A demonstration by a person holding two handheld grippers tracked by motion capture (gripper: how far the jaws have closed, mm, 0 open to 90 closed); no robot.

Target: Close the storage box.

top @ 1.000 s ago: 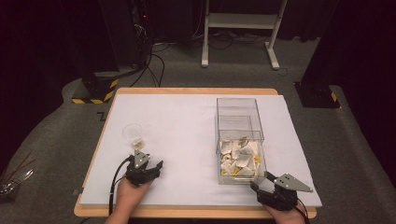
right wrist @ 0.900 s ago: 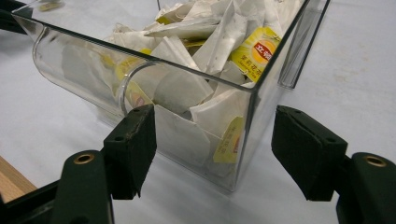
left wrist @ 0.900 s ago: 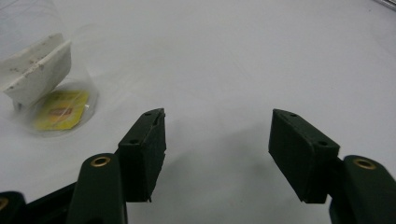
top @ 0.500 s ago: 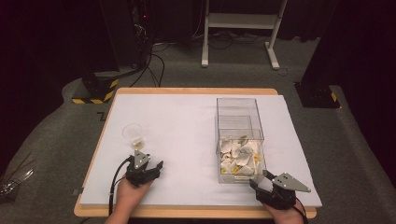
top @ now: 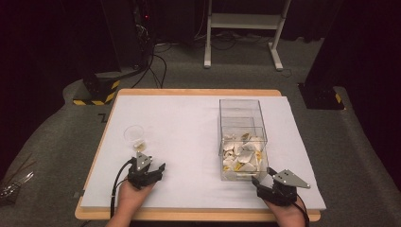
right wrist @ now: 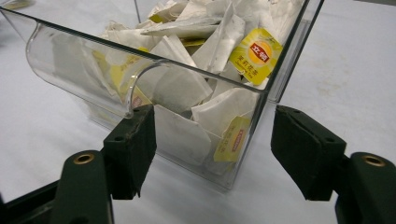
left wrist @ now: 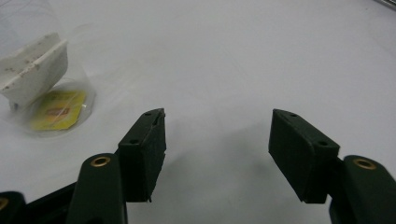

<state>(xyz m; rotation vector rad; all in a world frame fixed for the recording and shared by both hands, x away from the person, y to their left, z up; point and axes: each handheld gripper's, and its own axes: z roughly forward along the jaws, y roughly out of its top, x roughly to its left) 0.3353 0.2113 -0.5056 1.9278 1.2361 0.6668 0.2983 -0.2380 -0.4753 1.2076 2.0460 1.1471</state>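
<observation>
The left tool (top: 147,166) sat low at the near left edge of the high view, held from behind by the person's left hand (top: 130,196), its cable looping back beside the wrist. Its two black jaws stood wide apart with nothing between them. The right tool (top: 272,182) sat at the near right, gripped by the right hand (top: 288,213), a grey three-cornered plate on top. Its jaws also stood wide apart, gripping nothing. Both pointed away from the person.
</observation>
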